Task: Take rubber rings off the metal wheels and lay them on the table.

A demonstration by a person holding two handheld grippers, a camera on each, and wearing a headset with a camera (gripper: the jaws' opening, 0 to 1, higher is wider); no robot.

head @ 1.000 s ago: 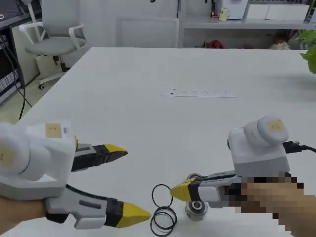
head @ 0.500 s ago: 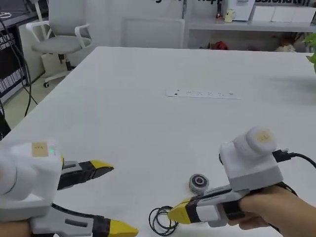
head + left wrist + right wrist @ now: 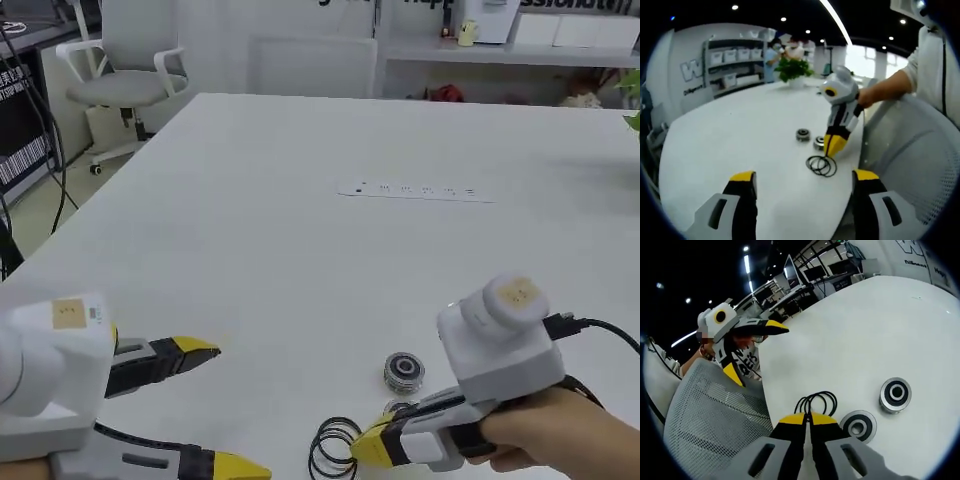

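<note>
Rings [image 3: 335, 446]: a small heap of thin black loops, overlapping, flat on the table [image 3: 300, 220] close to its near edge. In the right gripper view they lie just beyond the jaw tips.

Wheels: two. One wheel [image 3: 404, 370] stands clear, just behind the rings. The second wheel [image 3: 858, 425] sits beside the jaws, touching neither its mate nor the heap. Too small to tell whether either one has rubber on it.

Right gripper [image 3: 372, 450]: jaws together, tips low at the edge of the heap. Cannot tell whether a loop is pinched between them.

Left gripper [image 3: 218, 408]: jaws wide apart, nothing between them, off to the left of the heap and pointed at it.

Step, as I judge it: laying a ring onto the heap. To do it well, part the jaws only with the tips down at the table, so the loop drops flat and does not spring away. Draw back level, or the tips may snag the other loops. For the next wheel, the left could pin the metal while the right peels.

Around: power strip [image 3: 415, 190] well back at mid-table; office chair [image 3: 125, 60] beyond the far corner; plant [image 3: 792, 69] on the table's far end.

In the way: nothing between grippers and wheels. Risks are the table edge close by and the near wheel, which could be nudged and roll.
</note>
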